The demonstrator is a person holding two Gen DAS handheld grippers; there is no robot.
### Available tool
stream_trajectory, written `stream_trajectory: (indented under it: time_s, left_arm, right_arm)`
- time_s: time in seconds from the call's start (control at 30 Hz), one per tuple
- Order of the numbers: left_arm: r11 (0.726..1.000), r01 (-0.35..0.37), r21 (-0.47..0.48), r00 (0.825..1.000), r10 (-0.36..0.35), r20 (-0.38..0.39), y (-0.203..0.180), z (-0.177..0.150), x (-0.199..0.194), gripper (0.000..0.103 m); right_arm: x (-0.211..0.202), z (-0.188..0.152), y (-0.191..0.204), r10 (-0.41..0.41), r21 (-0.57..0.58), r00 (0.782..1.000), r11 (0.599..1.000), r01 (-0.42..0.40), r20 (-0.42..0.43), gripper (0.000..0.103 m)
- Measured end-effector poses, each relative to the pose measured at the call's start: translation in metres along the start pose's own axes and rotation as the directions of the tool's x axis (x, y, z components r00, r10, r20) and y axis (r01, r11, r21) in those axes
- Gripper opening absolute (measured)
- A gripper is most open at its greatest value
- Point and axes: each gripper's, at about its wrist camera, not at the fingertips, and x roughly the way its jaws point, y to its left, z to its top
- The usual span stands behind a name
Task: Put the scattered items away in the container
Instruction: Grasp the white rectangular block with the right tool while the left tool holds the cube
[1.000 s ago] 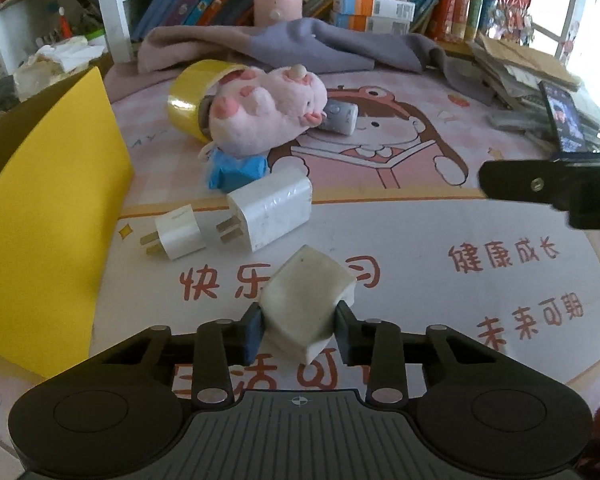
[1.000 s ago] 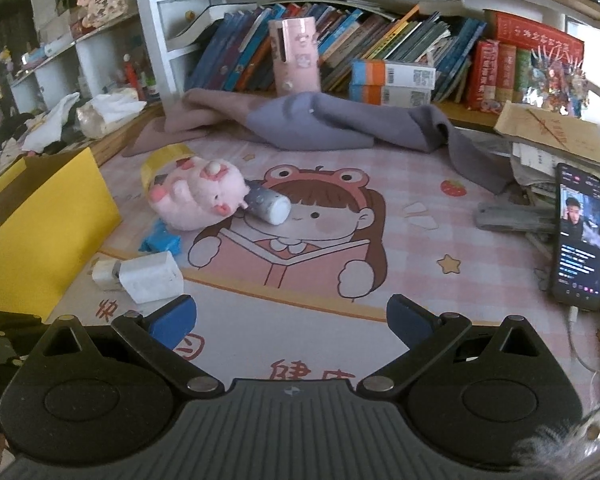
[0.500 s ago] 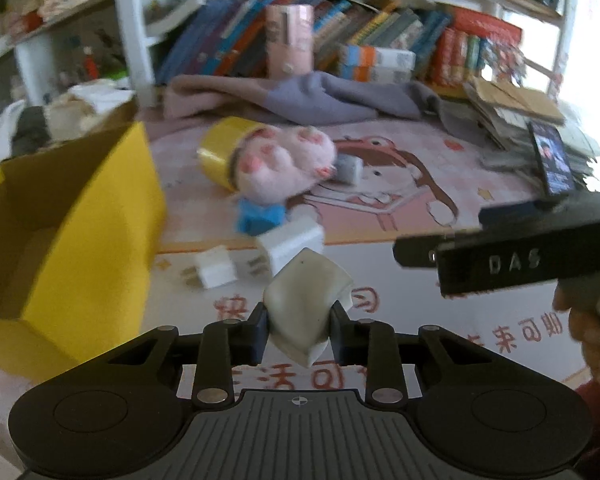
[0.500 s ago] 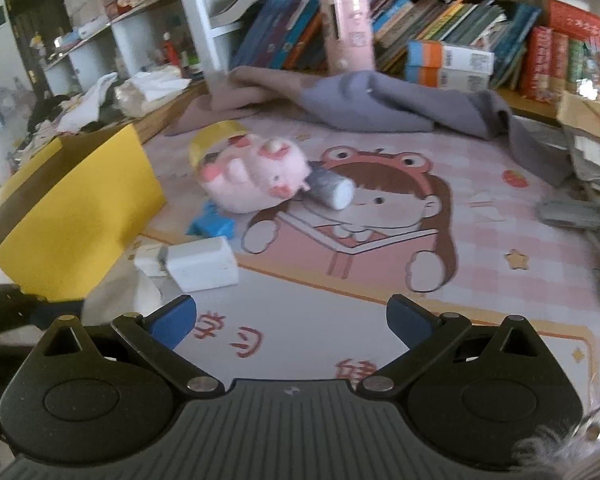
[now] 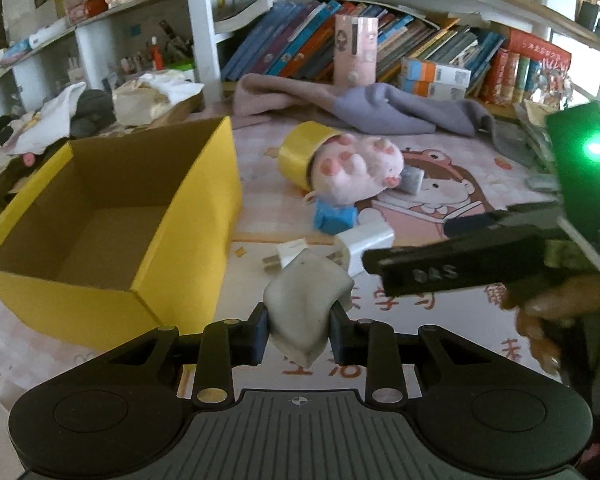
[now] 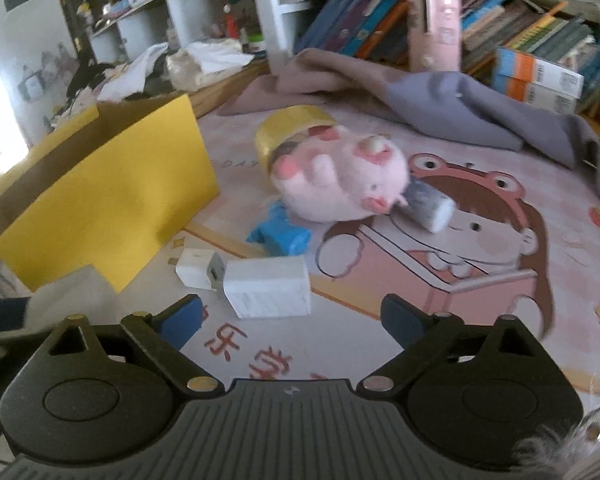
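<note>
1. Where the yellow box [image 5: 112,216] stands open, a pale squashy block [image 5: 306,306] hangs just off its right wall, above the mat.
2. Left gripper [image 5: 298,336]: fingers pinched on that block.
3. Right gripper [image 6: 292,312]: fingers spread wide, nothing between; large white charger [image 6: 268,292] just ahead.
4. Small white plug [image 6: 196,268] touches the charger, near the box's right wall.
5. Pink plush pig [image 5: 356,170], yellow tape roll [image 5: 300,152]: farther right of box.

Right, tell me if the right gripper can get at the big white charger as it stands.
Probably yes. The right gripper is open and empty, and the big white charger lies on the mat just ahead of its fingers with nothing on top. The small white plug touches its left end and could get nudged.
</note>
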Motion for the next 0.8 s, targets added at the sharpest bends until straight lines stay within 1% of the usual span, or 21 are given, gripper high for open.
stream_trajectory:
  time_s: [0.17, 0.23, 0.27, 0.37, 0.4, 0.43, 0.57, 0.8]
  left_arm:
    - [1.0, -0.025, -0.002, 1.0, 0.025, -0.015, 0.004, -0.004, -0.002, 0.029]
    - [0.999, -0.034, -0.003, 0.999, 0.034, -0.017, 0.005, -0.005, -0.003, 0.029]
    - [0.999, -0.037, -0.003, 0.999, 0.037, -0.017, 0.005, -0.005, -0.004, 0.029]
    - [0.999, -0.039, -0.003, 0.999, 0.039, -0.016, 0.005, -0.005, -0.004, 0.029]
    - [0.999, -0.038, -0.002, 0.999, 0.038, -0.016, 0.006, -0.005, -0.004, 0.029]
    - [0.999, -0.035, -0.001, 0.999, 0.035, -0.018, 0.005, -0.005, -0.004, 0.029]
    - [1.0, -0.024, 0.005, 0.999, 0.024, -0.021, 0.003, -0.003, -0.002, 0.029]
    - [1.0, 0.0, 0.018, 1.0, 0.001, -0.018, -0.001, -0.002, 0.001, 0.029]
  right_arm:
    - [0.025, 0.006, 0.007, -0.001, -0.041, 1.0, 0.999, 0.0, -0.024, 0.087]
    - [0.033, 0.007, 0.009, -0.005, -0.053, 0.999, 0.999, 0.003, -0.034, 0.079]
    - [0.035, 0.007, 0.009, -0.005, -0.058, 0.999, 0.998, 0.003, -0.04, 0.076]
    - [0.04, 0.007, 0.009, 0.001, -0.065, 0.998, 0.998, -0.004, -0.058, 0.062]
    - [0.04, 0.006, 0.009, 0.007, -0.066, 0.998, 0.998, -0.011, -0.061, 0.055]
    - [0.04, 0.006, 0.009, 0.022, -0.066, 0.998, 0.997, -0.026, -0.061, 0.051]
    - [0.036, 0.005, 0.009, 0.014, -0.077, 0.998, 0.997, -0.018, -0.06, 0.05]
    - [0.017, 0.003, 0.0, 0.014, -0.034, 0.999, 0.999, -0.015, -0.045, 0.05]
